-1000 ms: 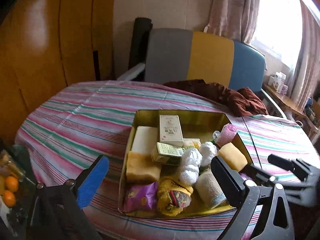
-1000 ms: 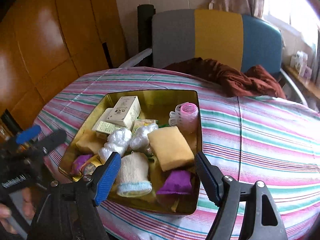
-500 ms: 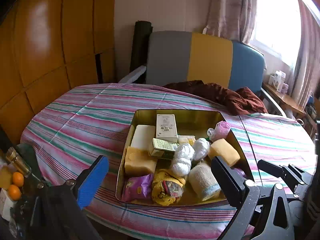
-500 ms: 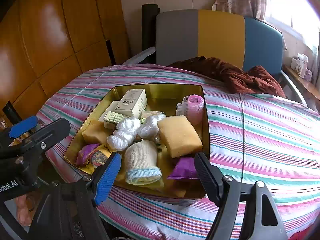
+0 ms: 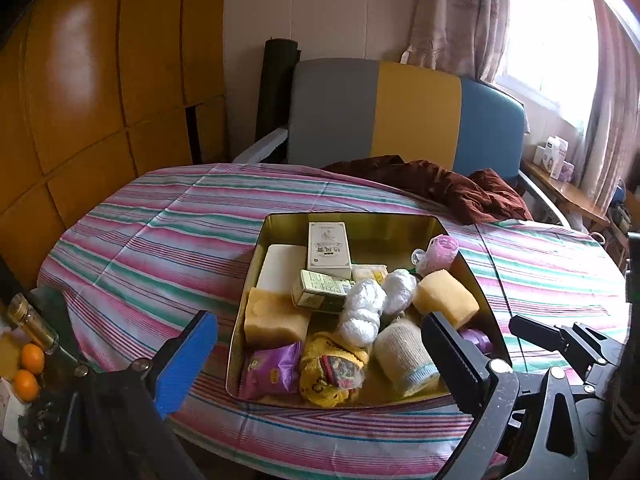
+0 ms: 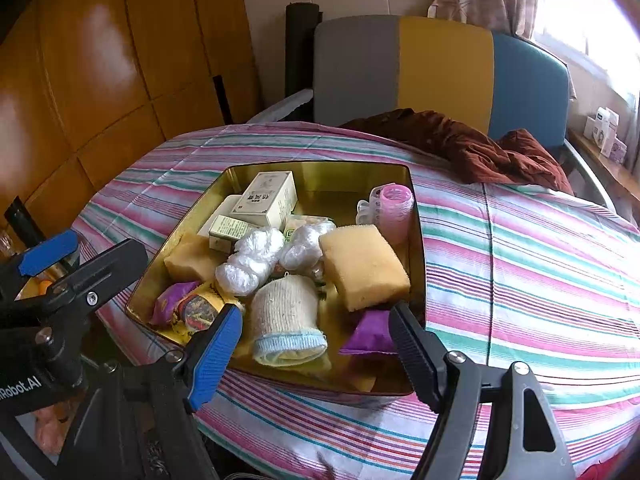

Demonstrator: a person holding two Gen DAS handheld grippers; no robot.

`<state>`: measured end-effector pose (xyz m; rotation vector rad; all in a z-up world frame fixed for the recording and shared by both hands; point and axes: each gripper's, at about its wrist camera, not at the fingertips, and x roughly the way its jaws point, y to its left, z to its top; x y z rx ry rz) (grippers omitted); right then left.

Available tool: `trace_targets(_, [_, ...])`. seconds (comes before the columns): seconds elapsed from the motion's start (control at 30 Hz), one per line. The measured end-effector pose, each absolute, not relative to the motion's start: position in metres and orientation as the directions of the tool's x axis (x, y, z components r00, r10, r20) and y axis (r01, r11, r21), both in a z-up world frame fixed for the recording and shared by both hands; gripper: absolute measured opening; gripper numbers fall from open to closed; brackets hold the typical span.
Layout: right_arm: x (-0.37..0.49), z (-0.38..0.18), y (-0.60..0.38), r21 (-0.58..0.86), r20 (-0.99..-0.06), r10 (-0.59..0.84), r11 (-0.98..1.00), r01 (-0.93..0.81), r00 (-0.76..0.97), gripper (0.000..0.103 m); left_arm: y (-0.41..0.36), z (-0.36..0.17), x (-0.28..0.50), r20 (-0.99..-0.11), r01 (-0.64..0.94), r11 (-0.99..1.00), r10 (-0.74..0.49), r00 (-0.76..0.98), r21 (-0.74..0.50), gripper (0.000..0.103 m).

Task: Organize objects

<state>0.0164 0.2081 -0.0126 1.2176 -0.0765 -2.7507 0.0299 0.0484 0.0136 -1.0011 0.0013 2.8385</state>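
A gold tin tray (image 5: 352, 220) (image 6: 320, 170) sits on the striped table. It holds a white box (image 5: 328, 250) (image 6: 266, 198), a yellow sponge (image 5: 446, 298) (image 6: 362, 266), a knitted roll (image 5: 402, 354) (image 6: 286, 320), white plastic bundles (image 5: 360, 312) (image 6: 250, 258), a pink curler (image 5: 440, 252) (image 6: 394, 206) and purple packets (image 5: 272, 368) (image 6: 370, 336). My left gripper (image 5: 320, 356) is open and empty, in front of the tray's near edge. My right gripper (image 6: 316, 344) is open and empty, over the tray's near edge. The left gripper also shows in the right wrist view (image 6: 80, 256).
A dark red cloth (image 5: 436, 190) (image 6: 468, 148) lies at the table's far edge, by a grey, yellow and blue chair (image 5: 400, 112) (image 6: 436, 68). Oranges (image 5: 30, 372) and a bottle (image 5: 32, 322) stand left of the table. Wooden panels line the left wall.
Both grippers have pulled back from the tray and risen a little, so the tray looks smaller and farther. Both stay open. Nothing in the tray has moved.
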Motion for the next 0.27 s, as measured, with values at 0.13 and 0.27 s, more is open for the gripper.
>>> trace_targets(0.13, [0.0156,-0.0142,0.2074,0.100,-0.736,-0.142,-0.990,0.101,-0.662,0.077,0.0482,0.0124,0.0314,-0.613,-0.116,-0.993,0.111,-0.782,-0.032,0.102])
trace_targets(0.27, [0.0156,-0.0144,0.2072,0.102,-0.734,-0.143,-0.990,0.101,-0.664,0.077,0.0470,0.0115,0.0292,-0.616,-0.112,-0.993,0.110,-0.780,-0.035,0.102])
